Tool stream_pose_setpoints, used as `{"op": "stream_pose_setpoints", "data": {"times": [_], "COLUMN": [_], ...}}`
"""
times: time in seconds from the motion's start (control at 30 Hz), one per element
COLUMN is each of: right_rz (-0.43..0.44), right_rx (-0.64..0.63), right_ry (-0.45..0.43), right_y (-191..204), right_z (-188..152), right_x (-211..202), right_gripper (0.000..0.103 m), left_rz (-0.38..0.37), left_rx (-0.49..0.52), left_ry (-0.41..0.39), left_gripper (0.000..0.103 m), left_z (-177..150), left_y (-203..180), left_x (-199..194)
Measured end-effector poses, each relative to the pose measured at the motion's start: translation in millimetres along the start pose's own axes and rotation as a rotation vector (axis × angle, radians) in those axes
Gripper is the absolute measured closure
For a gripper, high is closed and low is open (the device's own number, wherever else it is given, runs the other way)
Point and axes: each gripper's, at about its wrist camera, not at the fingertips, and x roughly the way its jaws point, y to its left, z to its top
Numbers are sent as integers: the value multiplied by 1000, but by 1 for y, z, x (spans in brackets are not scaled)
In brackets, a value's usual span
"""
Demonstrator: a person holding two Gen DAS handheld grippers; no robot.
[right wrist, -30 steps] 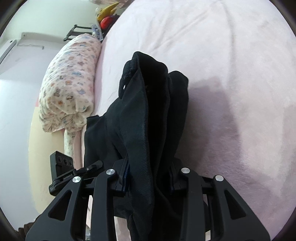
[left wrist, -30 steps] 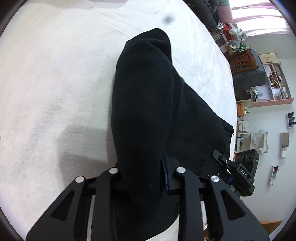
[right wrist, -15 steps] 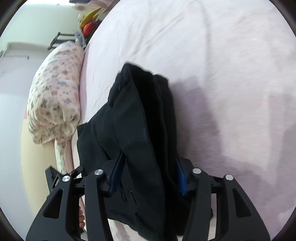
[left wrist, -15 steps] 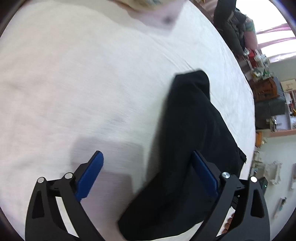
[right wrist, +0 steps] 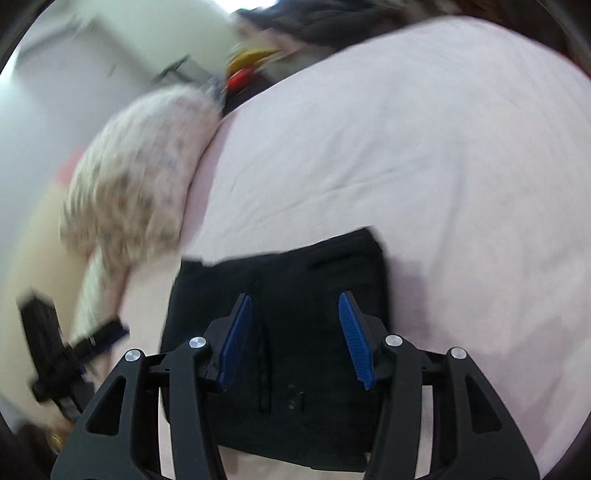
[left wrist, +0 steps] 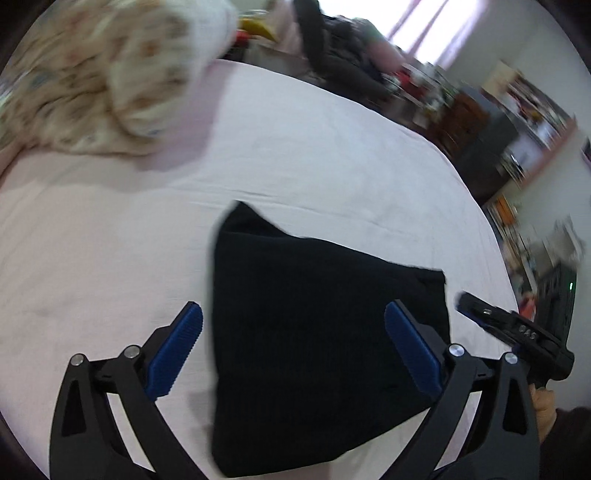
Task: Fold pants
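Pants [left wrist: 314,332] near edge cut off (frames blurred)

A bed [left wrist: 332,155] covered in a pale pink sheet is seen filling most of both views. A rolled floral-print quilt [left wrist: 96,85] is laid along its far left edge, ahead of the left claw. Beyond the bed, a bright window [left wrist: 424,26] is set in the far wall (daylight is admitted through pale curtains). To the right, a dark wooden cabinet [left wrist: 461,118] and a cluttered pink shelf [left wrist: 543,129] are placed against a white wall [right wrist: 48,122]. Dark clothing [left wrist: 343,55] is heaped near the window.
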Motion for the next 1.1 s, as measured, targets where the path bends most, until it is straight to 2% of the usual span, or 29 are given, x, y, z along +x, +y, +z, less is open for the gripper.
{"op": "stream_pose_setpoints", "data": {"times": [0.13,0.27,0.43,0.53,0.6,0.67,0.8,0.87,0.97,1.1], "right_rz": [-46,-98,-185,-244,-270,-277,-272,-274,-270,-270], "right_rx": [-62,-87,-75,-125,-155,-160,-157,-161,-168,-176], "right_ry": [31,59,121,178,185,185,183,190,210,204], "right_y": [15,16,4,6,9,9,8,9,12,19], "right_z": [-3,-8,-16,-22,-24,-26,-27,-27,-24,-24], "right_x": [16,23,40,56,62,65,66,65,65,53], "right_gripper": [51,51,51,50,50,49,47,46,43,35], "left_rz": [-42,-13,12,38,61,64,8,9,42,67], "left_rx": [-8,1,-4,57,95,83,-80,-112,-49,15], "left_ry": [58,148,209,246,273,294,301,310,328,291], "left_gripper": [2,2,2,2,2,2,2,2,2,2], "left_z": [-5,-16,-29,-34,-37,-37,-30,-29,-30,-34], "left_y": [-19,-20,-11,-14,-18,-13,7,9,-1,-13], "left_x": [23,46,62,70,75,82,88,88,84,70]}}
